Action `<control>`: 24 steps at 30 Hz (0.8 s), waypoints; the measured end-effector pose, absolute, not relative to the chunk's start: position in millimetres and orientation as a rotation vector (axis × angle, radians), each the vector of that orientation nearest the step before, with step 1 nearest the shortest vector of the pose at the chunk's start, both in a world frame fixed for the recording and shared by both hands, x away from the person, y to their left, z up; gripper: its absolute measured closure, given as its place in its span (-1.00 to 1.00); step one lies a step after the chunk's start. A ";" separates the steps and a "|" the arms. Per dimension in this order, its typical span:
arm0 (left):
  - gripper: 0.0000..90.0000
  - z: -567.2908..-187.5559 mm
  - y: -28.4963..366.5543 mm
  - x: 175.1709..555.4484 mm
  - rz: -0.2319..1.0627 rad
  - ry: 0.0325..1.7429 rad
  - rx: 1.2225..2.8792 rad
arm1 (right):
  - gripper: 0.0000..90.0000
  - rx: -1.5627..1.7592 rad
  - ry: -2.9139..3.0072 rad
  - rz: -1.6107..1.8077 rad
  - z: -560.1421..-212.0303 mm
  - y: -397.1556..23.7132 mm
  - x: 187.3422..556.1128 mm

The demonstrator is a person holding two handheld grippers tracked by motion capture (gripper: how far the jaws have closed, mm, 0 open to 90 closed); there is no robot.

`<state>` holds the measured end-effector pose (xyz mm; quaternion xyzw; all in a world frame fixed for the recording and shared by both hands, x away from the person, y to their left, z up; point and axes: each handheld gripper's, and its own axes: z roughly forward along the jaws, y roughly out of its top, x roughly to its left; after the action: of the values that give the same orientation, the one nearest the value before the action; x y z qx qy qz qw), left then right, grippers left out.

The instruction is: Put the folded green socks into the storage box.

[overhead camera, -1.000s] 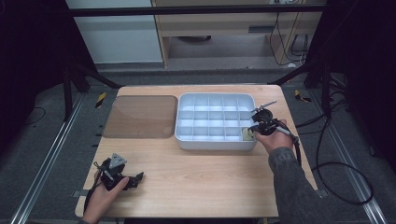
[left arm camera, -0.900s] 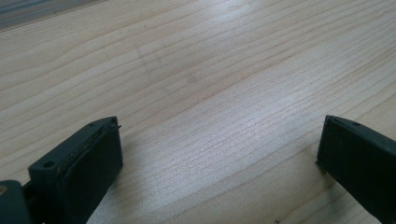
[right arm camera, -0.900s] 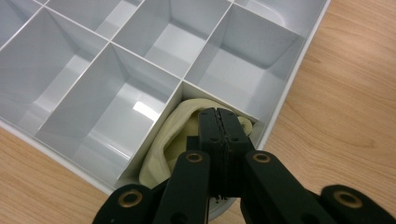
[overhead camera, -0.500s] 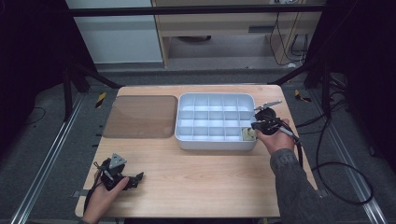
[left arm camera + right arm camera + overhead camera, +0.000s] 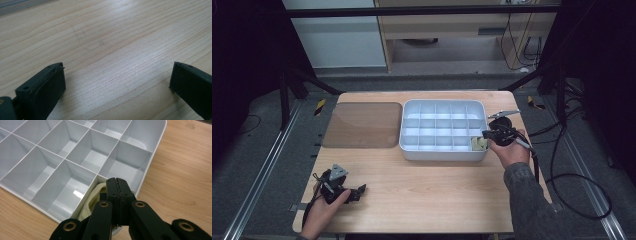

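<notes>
Light wooden table (image 5: 432, 195) is seen from above, with dark floor and metal rails around it and a pale cabinet at the far side.

Nearest, at the left corner, the left gripper (image 5: 358, 192) is rested on the wood in a hand (image 5: 319, 212). Pretty plain in the left gripper view: its 2 black jaws are spread wide with just bare wood grain between them, so it's released and nothing is grasped.

Farther in, on the right half of the table, a white compartment tray (image 5: 439, 152) is laid out flat. Its grid looks like 4 rows deep, cells mostly bare. A pale yellowish soft item (image 5: 479, 144) is sat in the near right corner compartment; what it is exactly can't be told, maybe cloth or rubber.

Right gripper (image 5: 486, 135) is held at the tray's right edge by the other hand (image 5: 510, 150), tips poked over that same corner compartment. In the right gripper view its jaws (image 5: 117, 185) are pressed flat together, clenched on nothing, with the soft item (image 5: 93, 200) just beside and below them, apparently not pinched.

At the far left, well apart from both grippers, a brown tinted lid (image 5: 363, 125) is laid flat just beside the tray.
</notes>
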<state>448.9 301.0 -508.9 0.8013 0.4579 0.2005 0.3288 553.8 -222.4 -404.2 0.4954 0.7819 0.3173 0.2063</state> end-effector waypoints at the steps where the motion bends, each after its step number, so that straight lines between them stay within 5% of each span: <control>1: -1.00 -508.9 301.0 448.9 0.525 1.198 2.097 | 1.00 1.387 2.175 0.893 -405.3 -222.8 553.3; 24: -1.00 -508.7 301.2 448.2 0.523 1.193 2.104 | 0.91 1.364 2.136 1.001 -404.4 -219.9 528.5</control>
<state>448.2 301.2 -508.7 0.8033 0.4556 0.1997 0.3274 528.5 -219.9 -404.4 0.4896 0.7670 0.3594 0.2067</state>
